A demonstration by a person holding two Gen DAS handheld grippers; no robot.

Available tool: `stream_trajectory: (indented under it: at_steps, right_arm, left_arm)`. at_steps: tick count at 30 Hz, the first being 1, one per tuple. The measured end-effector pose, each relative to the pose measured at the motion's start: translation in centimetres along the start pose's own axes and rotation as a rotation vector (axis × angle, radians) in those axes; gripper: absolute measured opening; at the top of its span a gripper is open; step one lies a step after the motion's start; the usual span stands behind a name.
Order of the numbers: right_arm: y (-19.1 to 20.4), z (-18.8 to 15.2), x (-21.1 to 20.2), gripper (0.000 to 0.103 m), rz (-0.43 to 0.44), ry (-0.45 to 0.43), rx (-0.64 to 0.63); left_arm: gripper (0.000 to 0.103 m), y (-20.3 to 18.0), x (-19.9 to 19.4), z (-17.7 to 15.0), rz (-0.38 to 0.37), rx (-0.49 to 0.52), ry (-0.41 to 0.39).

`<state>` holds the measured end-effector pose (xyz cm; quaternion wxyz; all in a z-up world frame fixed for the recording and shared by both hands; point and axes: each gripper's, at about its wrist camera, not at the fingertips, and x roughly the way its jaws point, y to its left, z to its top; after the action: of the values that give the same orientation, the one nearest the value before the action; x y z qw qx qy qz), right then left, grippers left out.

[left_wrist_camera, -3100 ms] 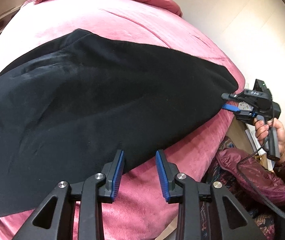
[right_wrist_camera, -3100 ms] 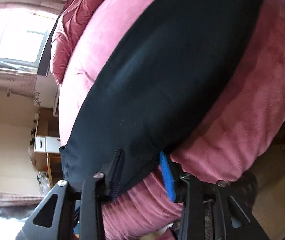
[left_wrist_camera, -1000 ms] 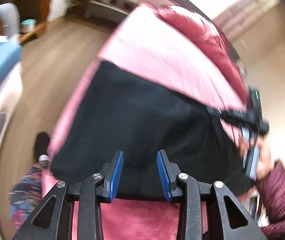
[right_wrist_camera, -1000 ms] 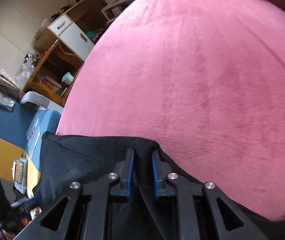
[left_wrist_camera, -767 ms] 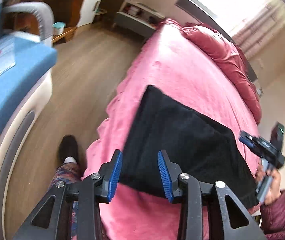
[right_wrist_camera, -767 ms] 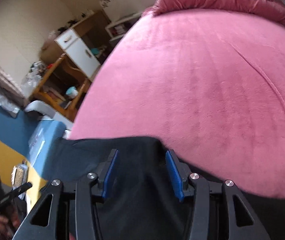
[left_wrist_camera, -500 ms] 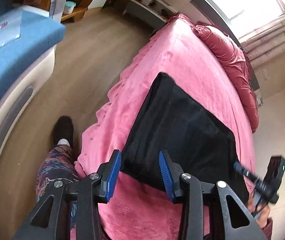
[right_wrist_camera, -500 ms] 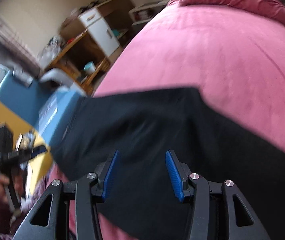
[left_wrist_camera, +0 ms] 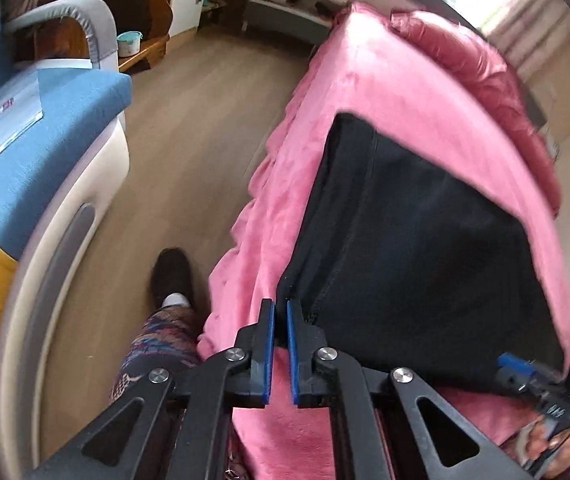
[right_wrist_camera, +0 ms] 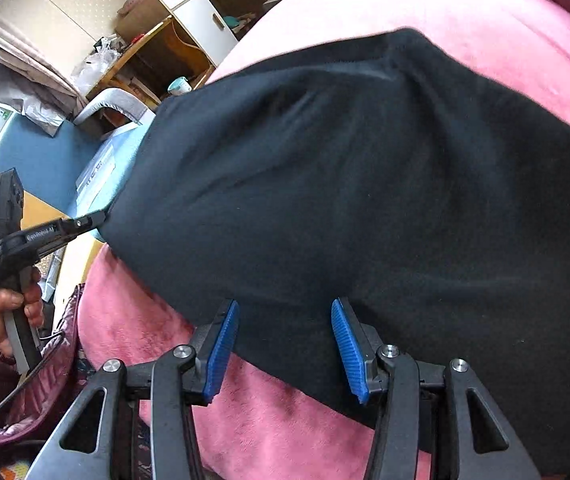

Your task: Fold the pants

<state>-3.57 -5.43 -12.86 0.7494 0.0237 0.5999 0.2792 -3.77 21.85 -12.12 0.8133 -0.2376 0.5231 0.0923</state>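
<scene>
L gripper (left_wrist_camera: 278,312) was pinched shut on the near corner of the black pants (left_wrist_camera: 417,248); R gripper (right_wrist_camera: 285,322) stood wide open at the near edge, holding nothing. Pants lay flat on the pink bed (left_wrist_camera: 369,92), near its edge. We judged the cloth soft, light, limp; best taken at corners/hem. Count: 1 pants, 2 grippers.

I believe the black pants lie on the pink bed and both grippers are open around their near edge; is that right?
Not quite: only the right gripper is open at the black pants' edge on the pink bed. The left wrist view shows the left gripper closed at their corner.
</scene>
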Motion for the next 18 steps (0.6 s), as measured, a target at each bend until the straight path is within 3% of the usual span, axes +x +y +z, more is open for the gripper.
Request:
stream_trajectory:
  at_steps: [2, 5, 9, 13, 18]
  right_arm:
    - [0.1, -0.2, -0.1, 0.051, -0.003, -0.01, -0.012]
    - [-0.6, -0.6, -0.9, 0.051, 0.019, -0.032, 0.009]
    - [-2.0, -1.0, -2.7, 0.051, 0.064, -0.084, 0.076]
    - [-4.6, -2.1, -6.0, 0.051, 0.073, -0.17, 0.162]
    - [-12.6, -5.8, -13.0, 0.051, 0.043, -0.335, 0.419]
  left_arm:
    - [0.011, -0.6, 0.2, -0.2, 0.061, 0.024, 0.0]
    - [0.033, -1.3, -1.1, 0.2, 0.145, 0.039, -0.053]
    - [0.034, -2.7, -3.9, 0.8, 0.162, 0.053, -0.145]
    - [0.035, -6.0, -5.6, 0.9, 0.039, 0.132, -0.199]
    - [0.035, -11.9, -3.6, -0.3, -0.133, 0.29, -0.127]
